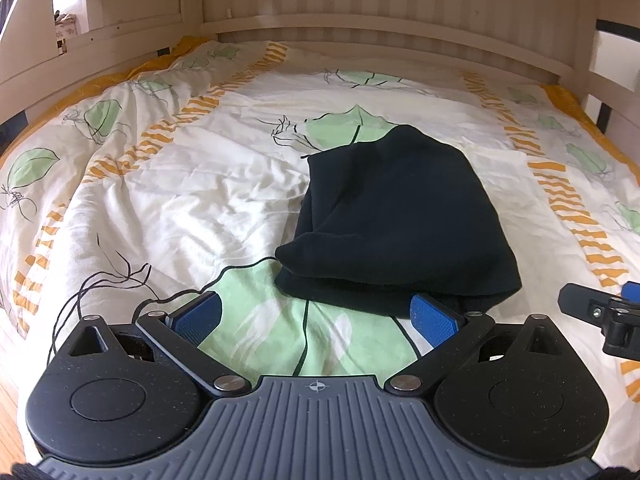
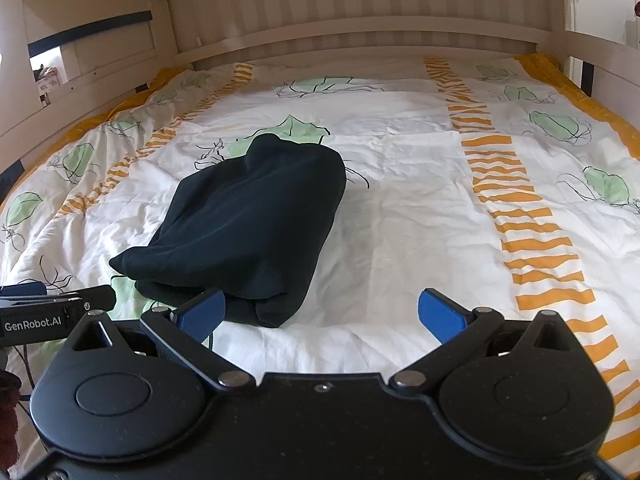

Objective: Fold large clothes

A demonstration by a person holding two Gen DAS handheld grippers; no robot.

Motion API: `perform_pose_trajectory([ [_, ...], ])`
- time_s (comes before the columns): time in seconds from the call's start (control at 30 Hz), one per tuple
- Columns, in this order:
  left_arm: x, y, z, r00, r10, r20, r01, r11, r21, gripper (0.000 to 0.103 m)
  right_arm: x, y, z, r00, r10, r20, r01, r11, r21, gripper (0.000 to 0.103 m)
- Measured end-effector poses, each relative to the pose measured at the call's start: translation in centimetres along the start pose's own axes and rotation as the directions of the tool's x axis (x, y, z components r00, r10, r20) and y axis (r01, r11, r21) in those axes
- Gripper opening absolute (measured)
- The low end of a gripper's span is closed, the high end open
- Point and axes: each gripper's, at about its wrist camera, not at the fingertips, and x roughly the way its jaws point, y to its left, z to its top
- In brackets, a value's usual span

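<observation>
A dark navy garment (image 1: 396, 220) lies folded in a compact bundle on the bed's patterned quilt (image 1: 192, 184). It also shows in the right wrist view (image 2: 248, 232), left of centre. My left gripper (image 1: 316, 316) is open and empty, its right pad next to the bundle's near edge. My right gripper (image 2: 320, 314) is open and empty, its left pad at the bundle's near right corner. The right gripper shows at the right edge of the left wrist view (image 1: 600, 312); the left gripper shows at the left edge of the right wrist view (image 2: 52, 308).
A wooden headboard (image 1: 360, 24) and side rails (image 1: 100, 40) enclose the bed. The quilt (image 2: 440, 208) spreads white with green leaves and orange stripes. Wooden floor (image 1: 8, 412) shows at the lower left.
</observation>
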Motion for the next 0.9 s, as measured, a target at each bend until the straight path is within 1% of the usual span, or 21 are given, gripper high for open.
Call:
perform_pose_trajectory([
  [0.4, 0.6, 0.3, -0.4, 1.000, 0.002, -0.014, -0.002, 1.000, -0.003, 0.102, 0.2, 0.6, -0.1, 1.000, -0.006, -0.015, 0.006, 1.000, -0.009, 0.102],
  [0.9, 1.4, 1.0, -0.4, 0.999, 0.009, -0.031, -0.010, 1.000, -0.021, 0.102, 1.3, 1.2, -0.1, 0.999, 0.011, -0.052, -0.012, 1.000, -0.008, 0.102],
])
